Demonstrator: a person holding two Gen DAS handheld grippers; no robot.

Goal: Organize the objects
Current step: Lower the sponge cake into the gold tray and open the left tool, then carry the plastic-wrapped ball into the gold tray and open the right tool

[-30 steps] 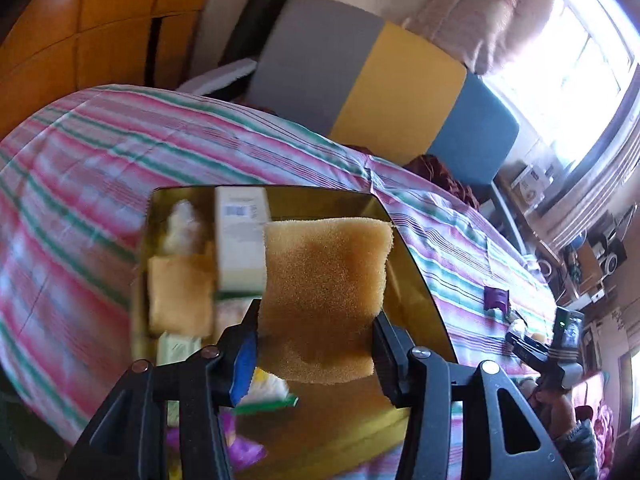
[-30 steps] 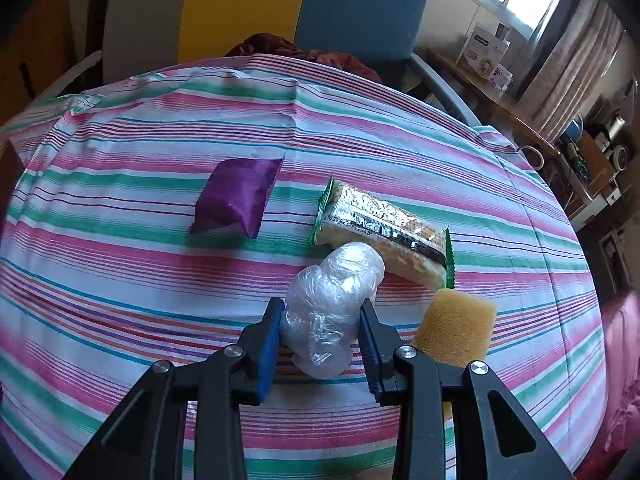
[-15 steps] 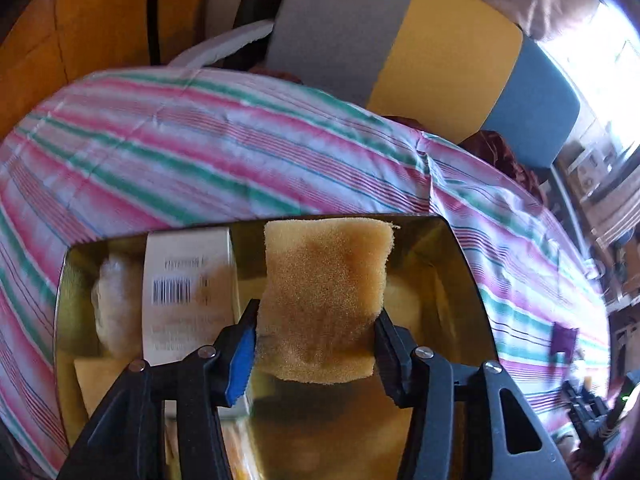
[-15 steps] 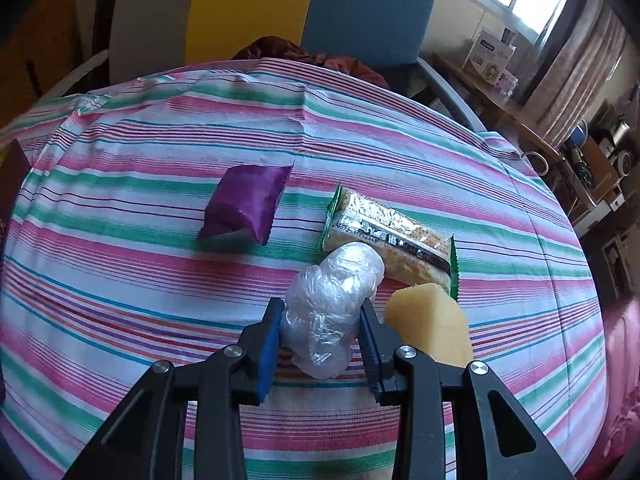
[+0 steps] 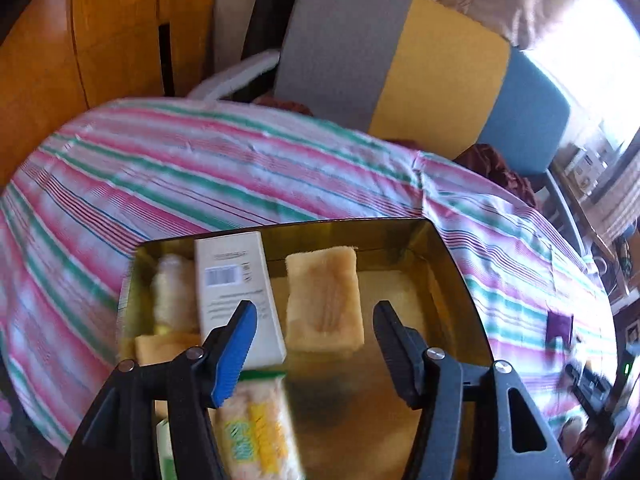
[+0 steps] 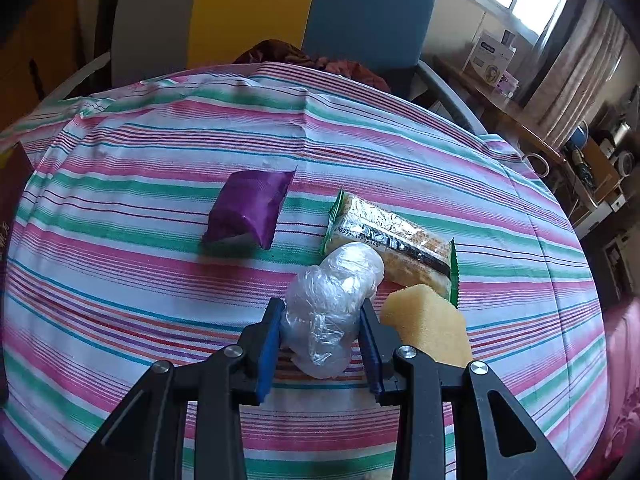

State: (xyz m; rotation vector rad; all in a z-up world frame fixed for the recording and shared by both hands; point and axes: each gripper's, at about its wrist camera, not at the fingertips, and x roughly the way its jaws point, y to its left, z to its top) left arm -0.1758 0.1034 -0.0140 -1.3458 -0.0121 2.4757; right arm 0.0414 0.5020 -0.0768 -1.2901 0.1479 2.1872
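Observation:
My left gripper hangs over a gold tin box, its jaws opening. A yellow sponge sits in the box between the spread jaws, free of both pads. Also in the box are a white carton, a snack packet and a pale wrapped roll. My right gripper is shut on a crumpled clear plastic bag above the striped tablecloth. Beside it lie another yellow sponge, a green-edged biscuit pack and a purple pouch.
A grey, yellow and blue chair back stands behind the table. Wooden panelling is at the left. A side shelf with boxes and clutter lies to the right under the window. A dark object sits at the table's left edge.
The left gripper moved over the tin, spread its jaws and let the sponge go; the sponge now lies in the box. In the right view the sponge on the table shifted; the right gripper kept still.

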